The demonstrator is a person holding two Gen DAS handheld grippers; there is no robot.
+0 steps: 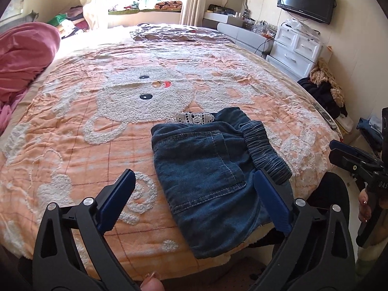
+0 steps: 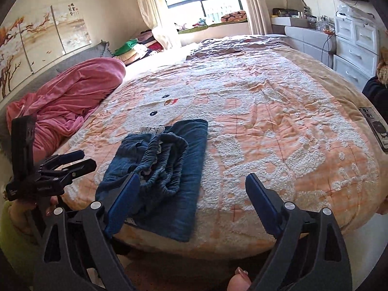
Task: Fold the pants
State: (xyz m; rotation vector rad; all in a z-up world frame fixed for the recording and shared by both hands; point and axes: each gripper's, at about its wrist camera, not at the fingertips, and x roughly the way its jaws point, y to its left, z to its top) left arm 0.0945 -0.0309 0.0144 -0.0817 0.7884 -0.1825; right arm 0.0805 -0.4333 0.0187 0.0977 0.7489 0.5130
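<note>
Small blue denim pants (image 1: 208, 160) lie folded into a compact bundle near the front edge of the bed, elastic waistband (image 1: 264, 143) on top at the right, white lace trim (image 1: 194, 117) poking out at the far side. They also show in the right wrist view (image 2: 165, 169). My left gripper (image 1: 194, 177) is open and empty, held above the near end of the pants. My right gripper (image 2: 194, 181) is open and empty, above the pants' right edge. Each gripper shows in the other's view, the right one (image 1: 344, 152) and the left one (image 2: 72, 160).
The bed has an orange and white cartoon-cat blanket (image 1: 121, 92). A pink quilt (image 1: 24, 55) is bunched at the left. A remote (image 2: 375, 126) lies at the bed's right edge. White drawers (image 1: 295, 48) and a clothes pile (image 1: 325, 89) stand right of the bed.
</note>
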